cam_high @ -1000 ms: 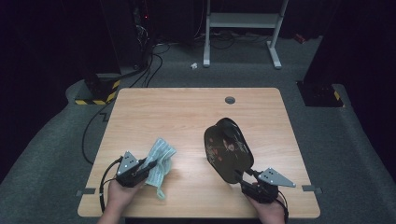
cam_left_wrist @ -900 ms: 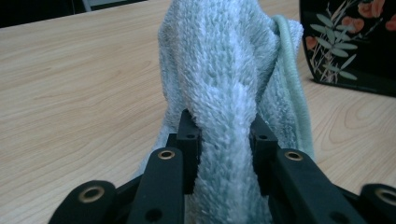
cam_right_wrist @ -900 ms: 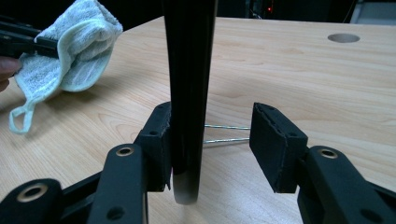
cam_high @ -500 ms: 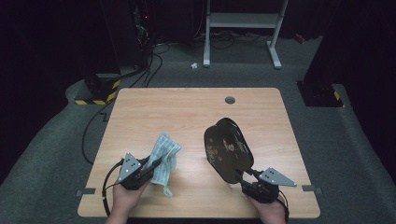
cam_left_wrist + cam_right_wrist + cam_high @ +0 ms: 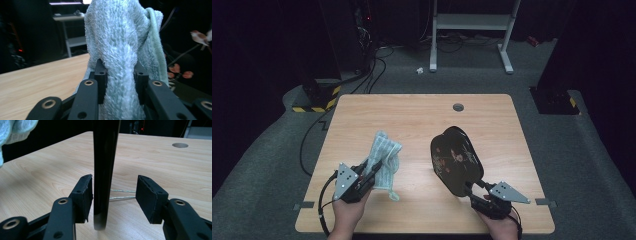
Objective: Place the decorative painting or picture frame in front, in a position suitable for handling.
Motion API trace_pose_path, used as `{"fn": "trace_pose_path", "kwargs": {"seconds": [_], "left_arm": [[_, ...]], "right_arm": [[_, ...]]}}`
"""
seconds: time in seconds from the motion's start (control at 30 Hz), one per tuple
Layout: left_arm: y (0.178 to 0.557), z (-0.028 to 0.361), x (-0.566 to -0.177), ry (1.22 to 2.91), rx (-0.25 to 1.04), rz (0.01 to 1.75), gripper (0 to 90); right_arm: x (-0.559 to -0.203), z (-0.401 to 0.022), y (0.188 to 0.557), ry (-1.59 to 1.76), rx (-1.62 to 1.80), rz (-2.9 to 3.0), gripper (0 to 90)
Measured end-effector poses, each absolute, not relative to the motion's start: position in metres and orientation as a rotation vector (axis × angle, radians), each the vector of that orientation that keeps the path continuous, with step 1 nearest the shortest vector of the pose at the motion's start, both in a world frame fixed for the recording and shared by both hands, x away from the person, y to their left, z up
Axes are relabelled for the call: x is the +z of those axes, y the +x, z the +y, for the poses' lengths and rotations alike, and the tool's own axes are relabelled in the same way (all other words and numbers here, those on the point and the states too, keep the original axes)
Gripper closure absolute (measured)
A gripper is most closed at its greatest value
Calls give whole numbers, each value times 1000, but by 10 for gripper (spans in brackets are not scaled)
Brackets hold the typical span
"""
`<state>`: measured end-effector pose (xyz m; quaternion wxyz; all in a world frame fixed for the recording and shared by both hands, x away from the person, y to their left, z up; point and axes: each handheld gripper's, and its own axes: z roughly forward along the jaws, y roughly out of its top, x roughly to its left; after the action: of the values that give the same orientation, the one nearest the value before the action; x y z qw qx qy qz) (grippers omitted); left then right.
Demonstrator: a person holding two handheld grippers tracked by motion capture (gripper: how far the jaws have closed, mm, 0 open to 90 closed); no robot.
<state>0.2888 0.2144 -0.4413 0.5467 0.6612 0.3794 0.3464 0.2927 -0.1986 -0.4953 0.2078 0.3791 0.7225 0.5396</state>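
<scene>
My left gripper [image 5: 371,172] is shut on a pale blue-green towel [image 5: 382,157] and holds it lifted over the left part of the wooden table [image 5: 412,115]. In the left gripper view the towel [image 5: 120,50] bulges up between the pinching pads [image 5: 101,75]. A black plate [image 5: 457,160] with a flower pattern stands on its edge at the right. My right gripper [image 5: 474,190] is at its lower rim. Its jaws have just been opening: the plate's edge [image 5: 105,157] sits between them, close against the left pad [image 5: 83,195], with a clear gap to the right pad.
A round cable hole [image 5: 458,107] lies in the table's far part. Two thin metal wires [image 5: 122,195] lie on the wood behind the plate's foot. Beyond the table are a white metal frame [image 5: 472,30], floor cables [image 5: 372,65] and a yellow-black striped block [image 5: 314,100].
My left gripper has lifted the towel and carried it a little away from the near edge. The right hand and the plate have stayed where they were.
</scene>
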Motion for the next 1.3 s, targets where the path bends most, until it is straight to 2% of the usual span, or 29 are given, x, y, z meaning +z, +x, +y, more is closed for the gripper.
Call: {"fn": "trace_pose_path", "kwargs": {"seconds": [0.17, 0.47, 0.9, 1.17, 1.3], "left_arm": [[292, 206, -440, 1582, 780, 883, 719], [303, 185, -436, 1569, 625, 840, 719], [321, 139, -422, 1612, 594, 735, 717], [327, 114, -416, 1632, 599, 698, 717], [335, 105, -413, 1637, 624, 711, 717]], "right_arm": [[-495, -201, 293, 1052, 1523, 1997, 473], [-493, -199, 294, 1035, 1542, 1977, 459], [-481, -193, 297, 1030, 1529, 1987, 470], [-482, -193, 294, 1028, 1532, 1977, 536], [-482, -193, 295, 1036, 1539, 1975, 620]]}}
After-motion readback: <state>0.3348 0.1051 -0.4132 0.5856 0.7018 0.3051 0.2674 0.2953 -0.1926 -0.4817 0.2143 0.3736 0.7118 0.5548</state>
